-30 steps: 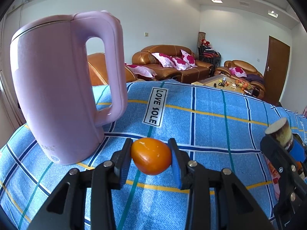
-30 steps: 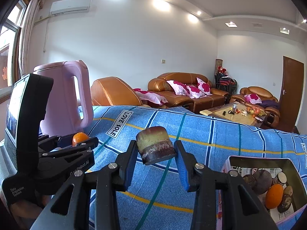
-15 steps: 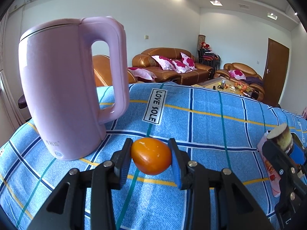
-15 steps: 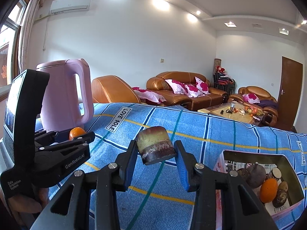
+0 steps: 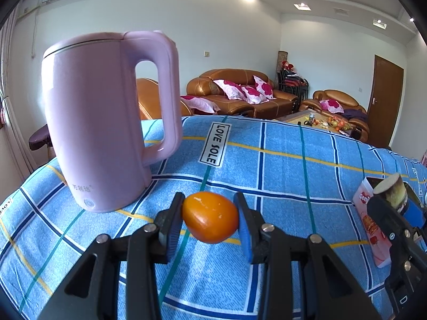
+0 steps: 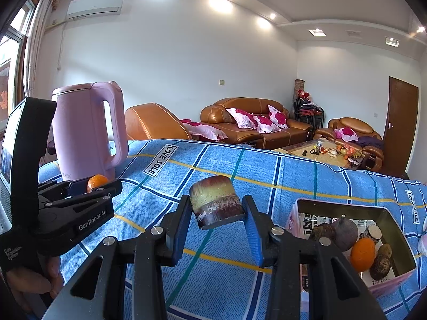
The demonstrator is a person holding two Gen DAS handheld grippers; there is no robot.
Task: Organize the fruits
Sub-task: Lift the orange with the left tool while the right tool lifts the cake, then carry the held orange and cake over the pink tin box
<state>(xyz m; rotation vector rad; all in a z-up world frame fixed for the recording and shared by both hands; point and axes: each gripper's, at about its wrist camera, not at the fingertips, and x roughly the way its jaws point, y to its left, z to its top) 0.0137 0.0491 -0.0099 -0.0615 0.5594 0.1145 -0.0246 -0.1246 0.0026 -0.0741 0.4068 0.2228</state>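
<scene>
My left gripper (image 5: 210, 217) is shut on a small orange fruit (image 5: 210, 216) and holds it above the blue checked cloth (image 5: 280, 165). My right gripper (image 6: 217, 209) is shut on a short cut piece of sugarcane (image 6: 216, 202), yellow-green above and dark red below. In the left wrist view the right gripper with the sugarcane (image 5: 390, 192) shows at the far right. In the right wrist view the left gripper with the orange fruit (image 6: 96, 181) shows at the left. An open pink box (image 6: 347, 208) at the right holds an orange fruit (image 6: 362, 254) and several dark fruits.
A tall pink kettle (image 5: 106, 122) stands on the cloth at the left, close to my left gripper. The pink box (image 5: 369, 221) shows at the right in the left wrist view. Brown sofas (image 6: 253, 122) and a coffee table lie beyond the far edge.
Both grippers have drawn back and risen a little with their loads; the kettle looks smaller and farther. The pink box has shifted left in the right wrist view, showing more of its inside.
</scene>
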